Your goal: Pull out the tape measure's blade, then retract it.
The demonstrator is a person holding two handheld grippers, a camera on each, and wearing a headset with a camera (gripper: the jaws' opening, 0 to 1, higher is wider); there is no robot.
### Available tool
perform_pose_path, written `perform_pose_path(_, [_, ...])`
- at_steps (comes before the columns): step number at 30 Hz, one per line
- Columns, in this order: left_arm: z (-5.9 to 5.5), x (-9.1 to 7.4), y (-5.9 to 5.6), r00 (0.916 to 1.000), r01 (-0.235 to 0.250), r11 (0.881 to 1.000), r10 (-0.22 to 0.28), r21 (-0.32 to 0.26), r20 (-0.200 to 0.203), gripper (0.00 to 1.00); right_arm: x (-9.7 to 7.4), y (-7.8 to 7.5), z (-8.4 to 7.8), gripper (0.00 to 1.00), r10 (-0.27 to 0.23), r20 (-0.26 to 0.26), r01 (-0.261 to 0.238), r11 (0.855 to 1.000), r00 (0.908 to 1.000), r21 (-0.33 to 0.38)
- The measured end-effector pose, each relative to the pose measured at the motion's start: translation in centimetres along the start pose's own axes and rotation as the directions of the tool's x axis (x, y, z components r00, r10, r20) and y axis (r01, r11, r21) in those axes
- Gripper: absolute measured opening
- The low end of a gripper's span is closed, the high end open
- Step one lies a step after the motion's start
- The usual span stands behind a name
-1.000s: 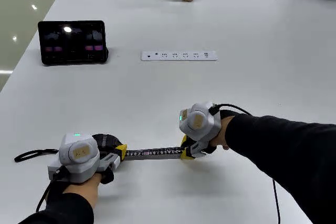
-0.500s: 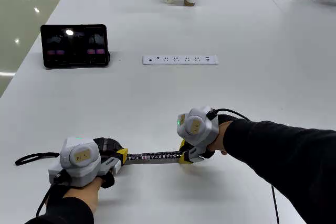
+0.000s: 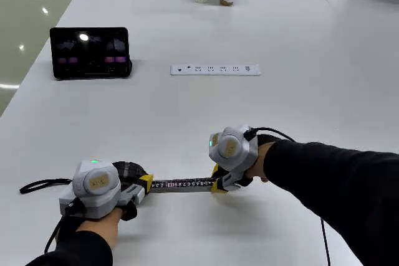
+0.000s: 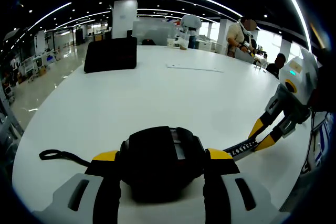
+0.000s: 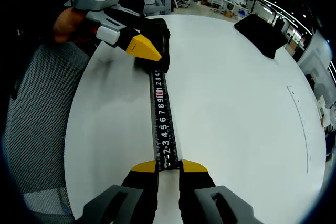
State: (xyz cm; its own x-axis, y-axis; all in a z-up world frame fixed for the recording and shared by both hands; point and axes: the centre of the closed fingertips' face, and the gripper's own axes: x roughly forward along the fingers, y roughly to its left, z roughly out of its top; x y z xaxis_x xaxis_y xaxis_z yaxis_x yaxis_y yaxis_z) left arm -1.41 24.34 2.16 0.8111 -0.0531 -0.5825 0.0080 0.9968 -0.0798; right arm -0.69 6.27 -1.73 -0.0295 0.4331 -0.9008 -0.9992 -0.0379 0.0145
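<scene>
Tape measure [image 3: 128, 172] on white table [image 3: 187, 110]; glossy floor [image 3: 22, 23] beyond.

The only signs I can read stand on the blade [image 5: 164, 124] of the tape measure [image 5: 159, 38], in the centre of the right gripper view. White digits on the dark blade go from the lower part of the frame upward: 2, 3, 4, 5, 6, 7, 8, 9, then a small red mark that is not clear, then 1, 2, 3, 4, 5. In the head view the digits on the blade [image 3: 184, 184] are too small to read.
</scene>
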Motion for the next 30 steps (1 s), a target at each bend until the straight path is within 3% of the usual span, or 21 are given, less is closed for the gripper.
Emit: perform_pose_path(30, [0.1, 0.0, 0.0, 1.0, 0.002, 1.0, -0.002, -0.003, -0.001, 0.58, 1.0, 0.2, 1.9, 0.12, 0.001, 0.02, -0.001, 1.0, 0.9998, 0.004])
